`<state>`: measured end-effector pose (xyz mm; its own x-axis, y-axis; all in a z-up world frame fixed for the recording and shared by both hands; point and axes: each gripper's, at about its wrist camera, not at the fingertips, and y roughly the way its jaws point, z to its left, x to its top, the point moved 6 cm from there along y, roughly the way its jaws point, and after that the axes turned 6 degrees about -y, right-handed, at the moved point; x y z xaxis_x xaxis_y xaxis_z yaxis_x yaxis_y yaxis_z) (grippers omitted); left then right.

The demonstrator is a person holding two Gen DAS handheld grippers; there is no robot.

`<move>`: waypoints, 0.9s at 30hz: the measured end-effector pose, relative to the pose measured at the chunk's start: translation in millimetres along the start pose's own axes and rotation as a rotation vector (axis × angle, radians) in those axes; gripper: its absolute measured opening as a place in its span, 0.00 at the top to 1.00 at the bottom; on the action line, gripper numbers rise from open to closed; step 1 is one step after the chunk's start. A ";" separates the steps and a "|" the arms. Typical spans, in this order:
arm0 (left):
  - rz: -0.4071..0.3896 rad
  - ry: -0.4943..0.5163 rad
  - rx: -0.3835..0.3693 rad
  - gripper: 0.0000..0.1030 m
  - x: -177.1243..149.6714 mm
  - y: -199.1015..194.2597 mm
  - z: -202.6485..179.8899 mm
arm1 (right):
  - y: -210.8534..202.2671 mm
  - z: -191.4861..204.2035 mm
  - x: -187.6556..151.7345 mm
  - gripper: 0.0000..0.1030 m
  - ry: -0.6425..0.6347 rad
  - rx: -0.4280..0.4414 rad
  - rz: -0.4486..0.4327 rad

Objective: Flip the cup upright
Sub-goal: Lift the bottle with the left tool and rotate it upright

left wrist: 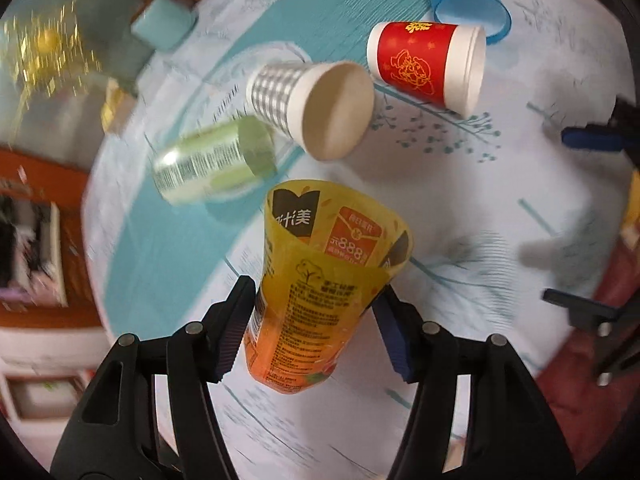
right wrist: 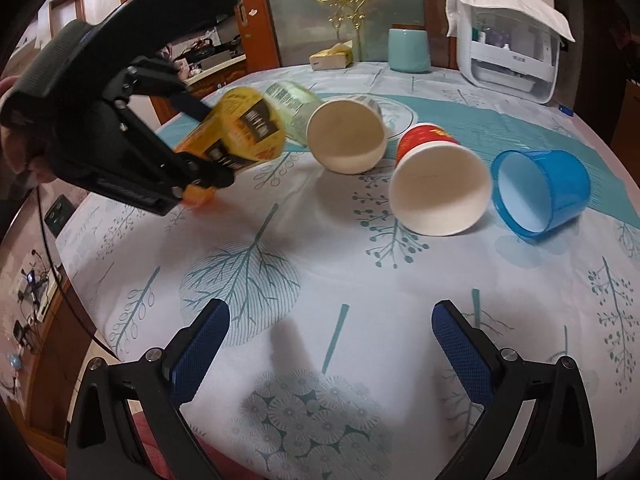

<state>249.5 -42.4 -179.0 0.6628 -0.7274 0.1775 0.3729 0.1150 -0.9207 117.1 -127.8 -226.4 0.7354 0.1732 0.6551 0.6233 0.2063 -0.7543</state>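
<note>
My left gripper [left wrist: 316, 312] is shut on a yellow-orange printed plastic cup [left wrist: 320, 280] and holds it tilted above the tablecloth, mouth pointing away. The same cup [right wrist: 236, 136] and the left gripper [right wrist: 200, 148] show at the left of the right wrist view. Lying on their sides on the table are a green clear cup [left wrist: 212, 160], a checked paper cup [left wrist: 316, 108], a red paper cup [left wrist: 428, 68] and a blue plastic cup [left wrist: 468, 0]. My right gripper [right wrist: 330, 336] is open and empty, low over the near part of the table.
The round table has a white and teal tree-print cloth [right wrist: 280, 264]. At its far side stand a tissue box [right wrist: 332, 58], a teal container [right wrist: 409, 50] and a white appliance [right wrist: 512, 48]. The table edge drops off at the left.
</note>
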 end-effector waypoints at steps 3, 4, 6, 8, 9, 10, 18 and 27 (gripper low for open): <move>0.062 -0.102 -0.100 0.45 -5.8 -6.8 -0.7 | -10.7 -5.6 -1.7 0.01 0.020 0.001 -0.015; 0.079 -0.140 -0.138 0.45 -13.0 -9.2 -1.7 | -14.5 -8.6 -3.0 0.01 0.030 0.001 -0.019; 0.113 -0.202 -0.217 0.45 -19.8 -12.0 -5.3 | -22.1 -14.6 -5.7 0.01 0.058 0.003 -0.024; 0.141 -0.248 -0.306 0.45 -26.1 -16.0 -16.7 | -28.0 -21.9 -7.8 0.01 0.084 0.006 -0.027; 0.146 -0.253 -0.322 0.45 -28.1 -16.5 -20.1 | -30.6 -25.5 -9.7 0.01 0.096 0.008 -0.026; 0.158 -0.263 -0.344 0.45 -31.6 -17.0 -26.5 | -34.0 -30.8 -12.0 0.01 0.113 0.013 -0.023; 0.183 -0.464 -0.588 0.45 -41.6 -17.2 -60.8 | -52.3 -71.8 -26.8 0.01 0.274 0.034 -0.017; 0.087 -0.749 -0.834 0.46 -33.3 12.8 -64.3 | -66.0 -118.0 -37.3 0.01 0.436 -0.017 0.011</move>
<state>190.5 -60.2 -219.0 0.9931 -0.1172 0.0066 -0.0591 -0.5471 -0.8350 79.9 -261.5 -206.1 0.7835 -0.2486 0.5695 0.6160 0.1904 -0.7644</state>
